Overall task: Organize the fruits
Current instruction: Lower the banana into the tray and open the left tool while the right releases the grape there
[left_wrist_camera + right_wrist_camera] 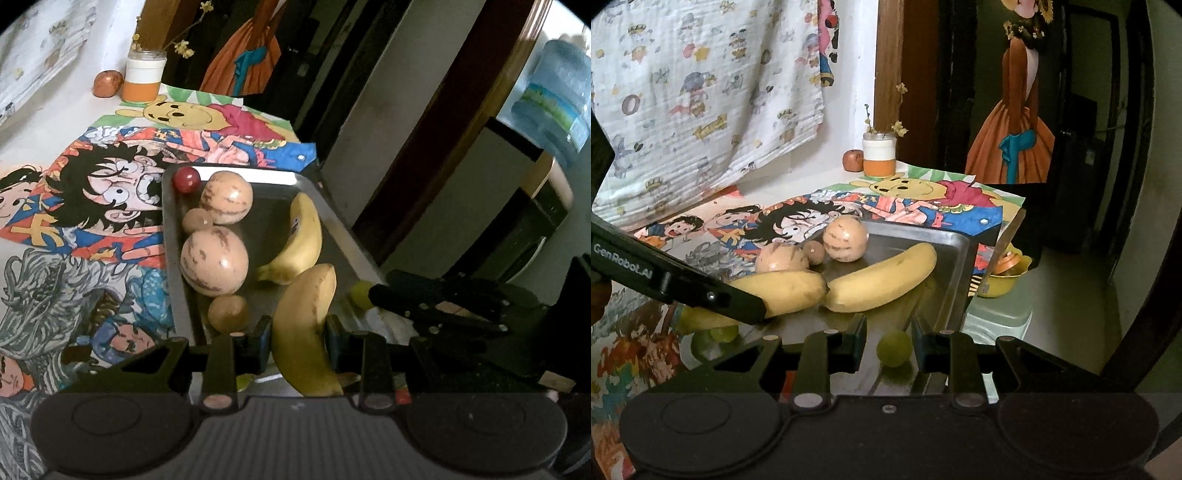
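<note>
A metal tray [354, 254] on the cartoon cloth holds two striped melons [214, 260], two brown kiwis [227, 314], a red fruit [187, 179] and a banana [304, 240]. My left gripper [299, 341] is shut on a second banana [303, 328] over the tray's near end; that banana also shows in the right wrist view [783, 291], next to the first [882, 278]. My right gripper [888, 347] is open, its fingers on either side of a small green fruit [894, 348] lying in the tray [956, 280]; I cannot tell if they touch it.
An orange-and-white jar [879, 155] with dried flowers and a reddish apple [852, 160] stand at the table's far corner. More green fruit [716, 334] lies under the left gripper. A yellow bowl [1004, 280] sits on a stool past the table's right edge.
</note>
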The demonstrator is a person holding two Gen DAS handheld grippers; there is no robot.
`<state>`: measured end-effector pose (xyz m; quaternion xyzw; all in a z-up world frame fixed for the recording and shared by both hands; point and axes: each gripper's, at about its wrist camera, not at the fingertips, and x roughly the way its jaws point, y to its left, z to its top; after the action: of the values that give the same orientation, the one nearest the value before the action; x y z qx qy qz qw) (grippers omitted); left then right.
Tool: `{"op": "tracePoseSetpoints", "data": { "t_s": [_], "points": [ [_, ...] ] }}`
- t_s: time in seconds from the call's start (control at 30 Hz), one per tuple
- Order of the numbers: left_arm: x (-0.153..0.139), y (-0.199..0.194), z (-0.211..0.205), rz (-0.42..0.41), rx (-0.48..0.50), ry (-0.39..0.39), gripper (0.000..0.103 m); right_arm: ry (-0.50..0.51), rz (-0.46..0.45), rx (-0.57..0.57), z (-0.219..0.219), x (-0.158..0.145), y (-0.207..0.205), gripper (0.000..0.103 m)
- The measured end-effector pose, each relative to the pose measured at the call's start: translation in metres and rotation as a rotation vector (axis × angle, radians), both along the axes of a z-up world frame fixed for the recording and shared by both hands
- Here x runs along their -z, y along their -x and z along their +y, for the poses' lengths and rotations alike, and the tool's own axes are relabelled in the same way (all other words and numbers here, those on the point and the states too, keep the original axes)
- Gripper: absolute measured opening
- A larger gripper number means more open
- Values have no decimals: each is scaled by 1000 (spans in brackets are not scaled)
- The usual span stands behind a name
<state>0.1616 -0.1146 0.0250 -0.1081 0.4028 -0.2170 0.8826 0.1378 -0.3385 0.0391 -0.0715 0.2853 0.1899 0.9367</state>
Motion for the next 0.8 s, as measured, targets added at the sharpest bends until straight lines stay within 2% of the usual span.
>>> {"op": "tracePoseSetpoints", "data": {
  "t_s": [0.4, 0.6, 0.8],
  "points": [
    [9, 3, -12, -10, 3, -99, 34, -10, 15, 17, -3, 9, 5, 29],
    [11, 5, -16, -20, 10, -117, 34, -10, 15, 20, -4, 9, 6, 29],
    [11, 8, -18, -28, 17, -122, 34, -17, 11, 33, -7, 10, 10, 36]
  ]
}}
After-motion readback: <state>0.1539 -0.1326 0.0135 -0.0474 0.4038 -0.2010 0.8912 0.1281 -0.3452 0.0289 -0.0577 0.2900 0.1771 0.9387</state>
